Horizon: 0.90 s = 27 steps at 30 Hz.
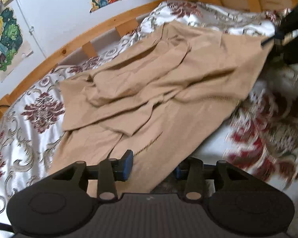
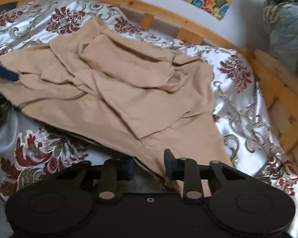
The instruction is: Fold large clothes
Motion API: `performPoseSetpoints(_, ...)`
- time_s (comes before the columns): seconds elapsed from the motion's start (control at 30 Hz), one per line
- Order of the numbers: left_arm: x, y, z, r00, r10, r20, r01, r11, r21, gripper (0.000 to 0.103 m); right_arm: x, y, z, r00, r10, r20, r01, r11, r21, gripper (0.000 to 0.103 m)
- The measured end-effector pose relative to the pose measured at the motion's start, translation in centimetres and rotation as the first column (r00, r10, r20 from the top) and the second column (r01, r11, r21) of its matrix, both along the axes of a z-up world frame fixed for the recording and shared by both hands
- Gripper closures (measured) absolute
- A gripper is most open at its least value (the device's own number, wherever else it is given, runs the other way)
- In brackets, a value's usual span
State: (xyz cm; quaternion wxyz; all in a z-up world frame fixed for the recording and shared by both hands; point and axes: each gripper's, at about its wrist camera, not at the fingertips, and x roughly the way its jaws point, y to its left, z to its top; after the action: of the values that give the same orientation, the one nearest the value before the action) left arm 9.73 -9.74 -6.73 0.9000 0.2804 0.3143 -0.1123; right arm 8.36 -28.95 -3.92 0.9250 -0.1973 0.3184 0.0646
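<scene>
- The tan garment (image 1: 159, 83) lies rumpled on the bed (image 1: 29, 138), spread across the flowered bedspread (image 2: 238, 99), with several loose flaps piled over its middle.
- The wooden bed rail (image 1: 69, 45) runs along the far side of the garment; the garment stays well inside that rail.
- Your left gripper (image 1: 152, 167) sits at the garment's near edge. Its jaws stand partly apart with cloth running between them, and one blue pad (image 1: 128, 164) shows against the fabric. Whether the pads press the cloth cannot be told from these views.
- Your right gripper (image 2: 150, 167) sits at the opposite near corner of the garment, jaws fairly narrow, with a tongue of fabric passing between them. A firm pinch cannot be confirmed here either.
- In the left view, your right gripper appears at the garment's far-right edge; in the right view, a blue pad of the left one shows at the garment's left edge.
- Judgement: the step in hand is taking hold of two edge points before a fold; no clean fold is made yet.
- Next move calls for a secure pinch on both sides, then lifting together so the loose flaps fall flat rather than bunch.
</scene>
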Motion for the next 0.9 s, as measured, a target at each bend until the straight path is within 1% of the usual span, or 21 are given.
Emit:
performPoseSetpoints(0.07,-0.2,0.4,-0.4,1.0,0.008,-0.005,-0.008,1.0,0.019,0.058,0.0,-0.1,0.3,1.0,-0.003,0.02,0.003,1.0,0.012,0.079)
performPoseSetpoints(0.13,-0.4,0.8,-0.7,1.0,0.019,0.007,-0.019,0.999,0.048,0.058,0.0,-0.2,0.4,0.999,-0.003,0.036,0.003,1.0,0.004,0.083)
performPoseSetpoints(0.23,-0.8,1.2,-0.5,0.999,0.026,0.024,-0.027,0.998,0.06,0.058,-0.2,-0.1,0.7,0.998,-0.011,0.061,0.011,1.0,0.005,0.084)
performPoseSetpoints(0.33,-0.6,1.9,-0.8,0.998,0.053,0.033,-0.056,0.992,0.116,0.058,-0.3,-0.2,1.0,0.996,-0.027,0.09,0.026,1.0,0.004,0.084)
performPoseSetpoints(0.4,-0.4,2.6,-0.9,0.997,0.069,0.024,-0.071,0.991,0.116,0.058,-0.3,-0.4,1.1,0.995,-0.032,0.09,0.03,0.999,0.017,0.084)
performPoseSetpoints(0.5,0.1,3.5,-0.8,0.995,0.101,0.015,-0.102,0.989,0.11,0.057,-0.3,-0.3,1.0,0.995,-0.032,0.089,0.032,0.999,0.006,0.084)
performPoseSetpoints(0.63,0.7,4.3,-0.7,0.991,0.13,0.026,-0.132,0.982,0.134,0.056,-0.2,-0.4,0.9,0.995,-0.043,0.09,0.043,0.999,0.009,0.084)
performPoseSetpoints(0.73,1.5,5.2,-1.0,0.981,0.19,0.037,-0.194,0.967,0.163,0.059,-0.1,-0.2,0.4,0.997,-0.043,0.067,0.044,0.999,-0.01,0.084)
performPoseSetpoints(0.8,1.9,5.8,-1.1,0.974,0.225,0.037,-0.228,0.96,0.16,0.062,0.0,-0.3,0.1,0.998,-0.047,0.048,0.047,0.999,-0.012,0.085)
performPoseSetpoints(0.87,2.1,6.3,-0.9,0.969,0.246,0.036,-0.249,0.956,0.155,0.075,0.1,-0.3,-0.1,0.998,-0.054,0.029,0.055,0.998,-0.009,0.085)
performPoseSetpoints(0.9,2.1,6.4,-0.8,0.967,0.252,0.037,-0.254,0.955,0.153,0.079,0.1,-0.3,-0.2,0.998,-0.058,0.021,0.059,0.998,-0.011,0.084)
